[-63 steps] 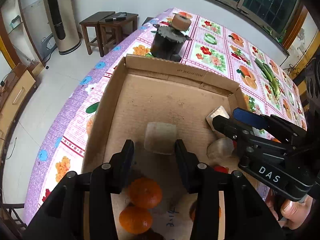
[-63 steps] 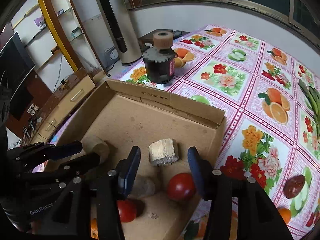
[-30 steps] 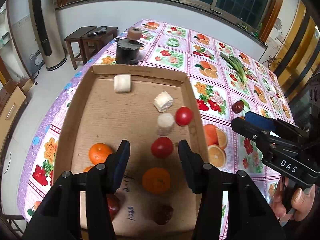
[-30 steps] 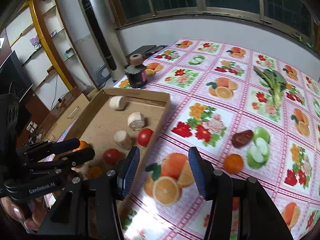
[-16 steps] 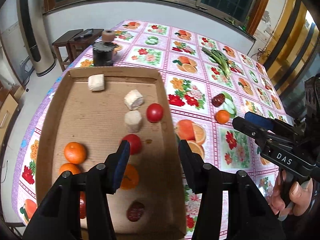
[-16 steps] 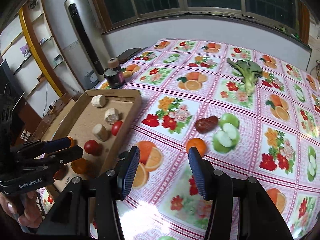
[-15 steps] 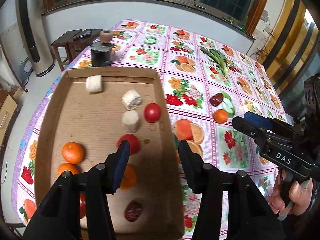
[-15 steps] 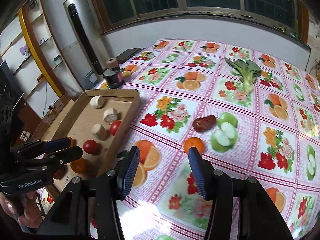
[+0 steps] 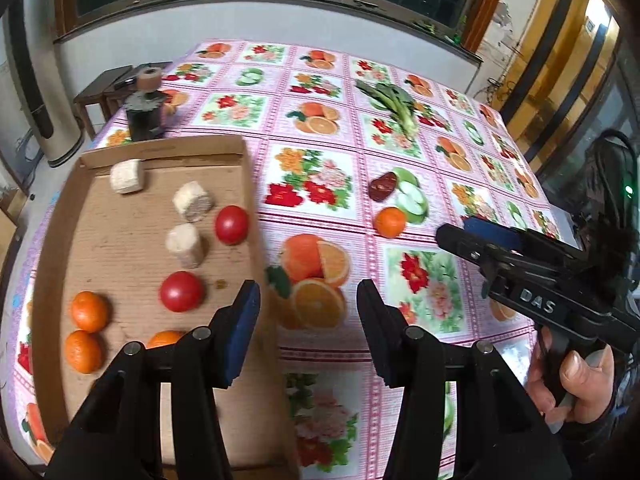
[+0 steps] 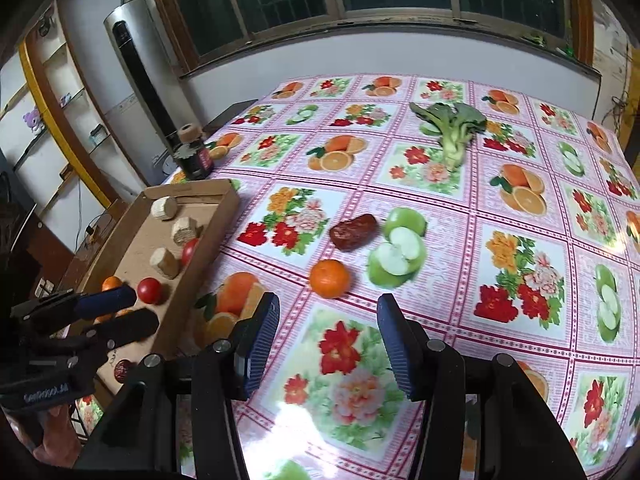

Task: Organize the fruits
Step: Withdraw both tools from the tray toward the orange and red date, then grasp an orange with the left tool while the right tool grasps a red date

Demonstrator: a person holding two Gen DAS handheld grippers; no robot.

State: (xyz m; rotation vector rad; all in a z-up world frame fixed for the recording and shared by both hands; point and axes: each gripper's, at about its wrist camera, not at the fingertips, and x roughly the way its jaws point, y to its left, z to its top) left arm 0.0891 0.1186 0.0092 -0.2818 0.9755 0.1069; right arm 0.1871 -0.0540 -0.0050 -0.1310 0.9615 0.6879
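Over the near edge of the cardboard box [image 9: 132, 240], in the left wrist view, the left hand-held gripper [image 9: 308, 334] hangs with its jaws parted and nothing between them, straddling the box's right wall and the fruit-print tabletop [image 9: 432, 276]. Inside the box lie tomatoes, oranges and three pale cut chunks. The loose orange [image 9: 390, 222] sits out on the cloth, ahead and off to the right of this gripper, with the dark red date [image 9: 383, 186] just beyond it, its long axis slanting up to the right. The right hand-held gripper [image 9: 472, 240] reaches in from the right edge, its tips close to that orange.

In the right wrist view, the right hand-held gripper [image 10: 326, 338] is likewise parted and empty, and the orange [image 10: 329, 279] lies almost dead ahead of the gap between its jaws, near but not yet between them. The date [image 10: 353, 232] rests a little farther on, lying crosswise with its right end higher. The box [image 10: 200, 240] stands off to the left, the left hand-held gripper [image 10: 116, 312] over it. By my reckoning the right hand is the nearer one to the orange, so a straight push forward and down should do.
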